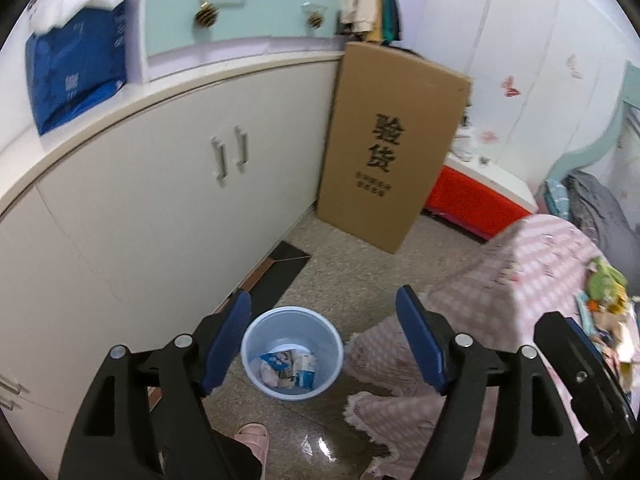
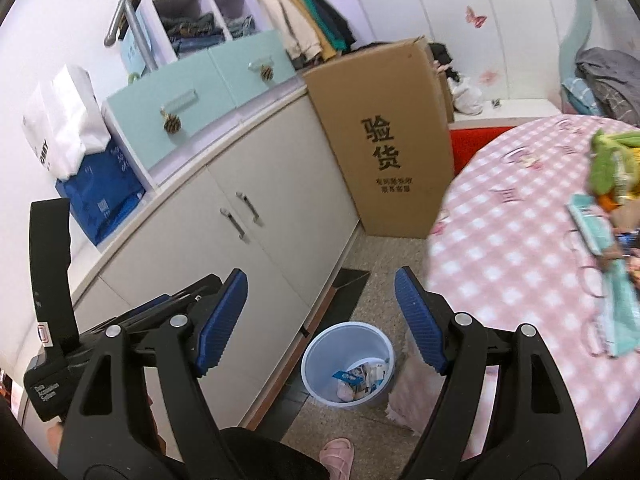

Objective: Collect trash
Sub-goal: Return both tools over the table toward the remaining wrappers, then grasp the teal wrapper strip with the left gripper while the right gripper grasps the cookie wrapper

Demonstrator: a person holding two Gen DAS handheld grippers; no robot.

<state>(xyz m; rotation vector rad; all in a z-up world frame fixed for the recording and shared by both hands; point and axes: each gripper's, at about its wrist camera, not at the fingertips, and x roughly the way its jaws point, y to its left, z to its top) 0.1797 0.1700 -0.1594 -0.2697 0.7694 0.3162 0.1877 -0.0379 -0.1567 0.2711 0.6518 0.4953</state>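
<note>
Left gripper [image 1: 323, 312] open, jaws wide apart, nothing between the blue pads [image 1: 226, 344]. Right gripper [image 2: 321, 296] likewise open and empty. Both aimed down at the floor.

Light-blue bin [image 1: 292, 354] upright on the speckled floor, between the white cabinet [image 1: 160, 184] and the hanging edge of the pink checked tablecloth [image 1: 492, 276]. Trash [image 1: 286, 368] already inside: crumpled wrappers, blue-and-white packets, lying at the bottom. More loose stuff on the table at the right edge of the right wrist view: green wrapper [image 2: 610, 164], teal packet [image 2: 592, 224], other bits too blurred to tell.

Tall cardboard box [image 1: 394, 144] with black print leaning against the cabinet end. Pink slipper [image 2: 338, 454] near the bin, at the bottom of frame.
</note>
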